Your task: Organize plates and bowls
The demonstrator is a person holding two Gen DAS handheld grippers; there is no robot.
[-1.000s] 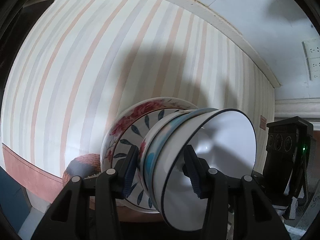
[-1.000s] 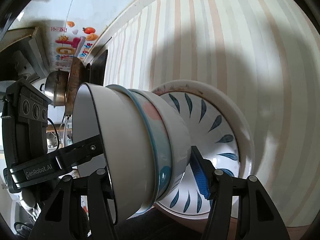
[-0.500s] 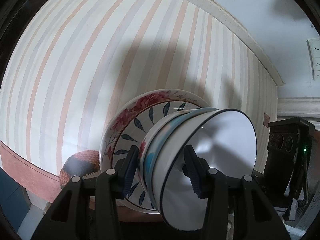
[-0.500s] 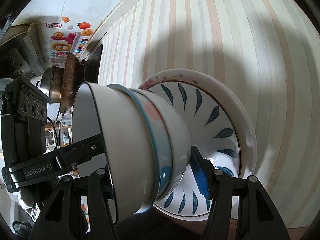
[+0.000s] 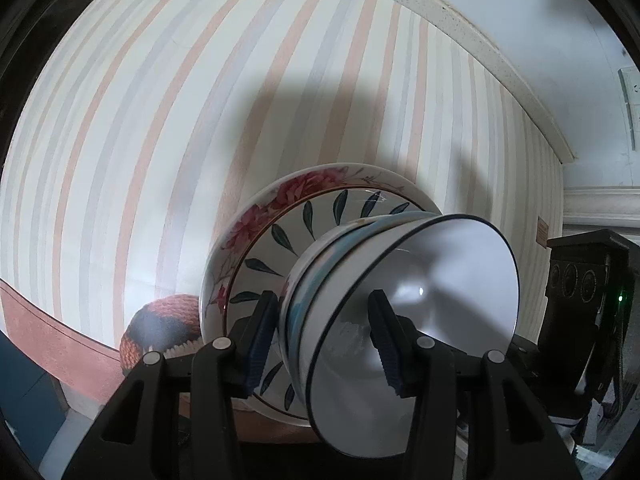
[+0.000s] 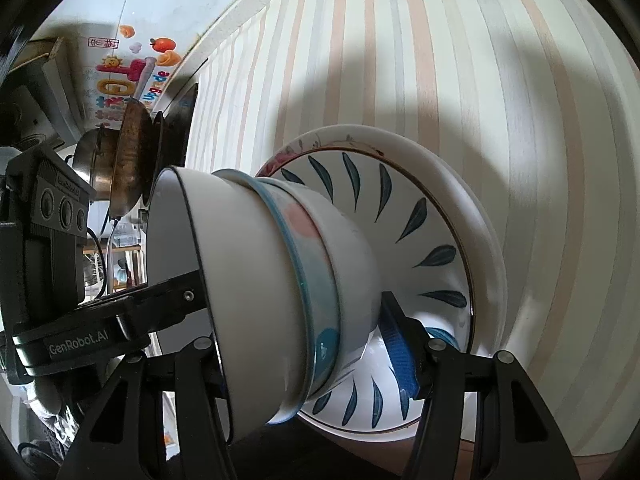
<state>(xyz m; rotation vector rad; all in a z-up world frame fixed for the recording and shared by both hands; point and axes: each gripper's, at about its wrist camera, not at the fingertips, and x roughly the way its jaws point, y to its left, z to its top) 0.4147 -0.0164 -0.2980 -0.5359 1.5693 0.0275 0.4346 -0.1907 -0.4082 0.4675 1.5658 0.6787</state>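
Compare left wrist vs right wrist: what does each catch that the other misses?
Left wrist only: the top bowl's white interior, red flowers on the outer plate's rim, a knitted reddish object behind the stack, wall sockets.

Right wrist only: the bowls' outer walls, metal pots hanging at left, colourful wall stickers.

Both: nested bowls on the leaf-pattern plate, clamped by the left gripper and right gripper, over a striped tablecloth.
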